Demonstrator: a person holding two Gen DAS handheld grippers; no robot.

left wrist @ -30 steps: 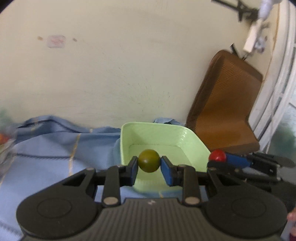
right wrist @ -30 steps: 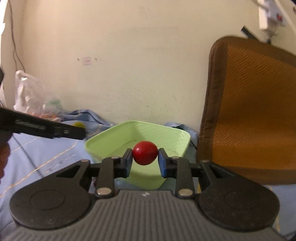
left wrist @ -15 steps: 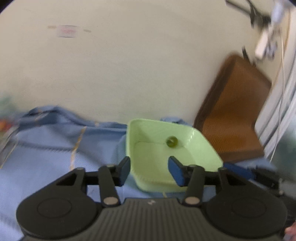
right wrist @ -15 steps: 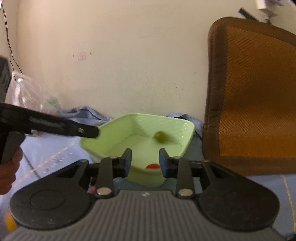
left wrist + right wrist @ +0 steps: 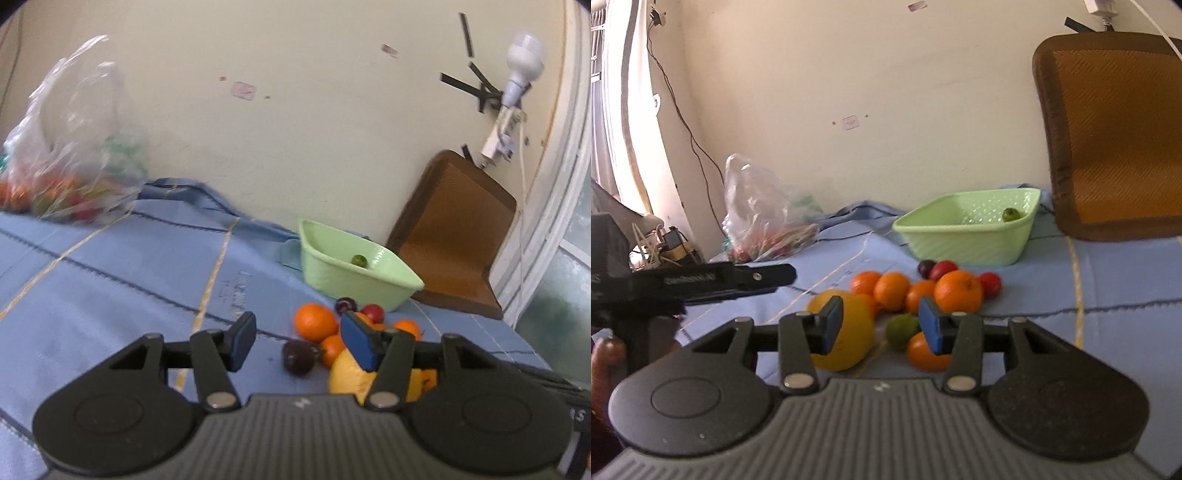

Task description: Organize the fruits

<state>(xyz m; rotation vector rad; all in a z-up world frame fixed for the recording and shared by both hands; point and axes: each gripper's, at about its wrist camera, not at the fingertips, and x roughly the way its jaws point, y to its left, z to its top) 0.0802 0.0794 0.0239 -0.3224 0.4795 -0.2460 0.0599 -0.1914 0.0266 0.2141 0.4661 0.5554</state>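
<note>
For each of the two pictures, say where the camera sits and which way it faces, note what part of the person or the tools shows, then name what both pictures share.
Left wrist: on the left gripper, low over the blue cloth, facing the wall; open blue fingers show.
Right wrist: on the right gripper, facing the fruit pile and wall; open fingers, the left gripper's black side and a hand show.
Shared: green basket holding a green fruit, the pile, plastic bag, brown chair.

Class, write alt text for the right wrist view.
The open right gripper hovers over a pile of oranges on a blue cloth. Behind sits a green basket holding one green fruit.
</note>
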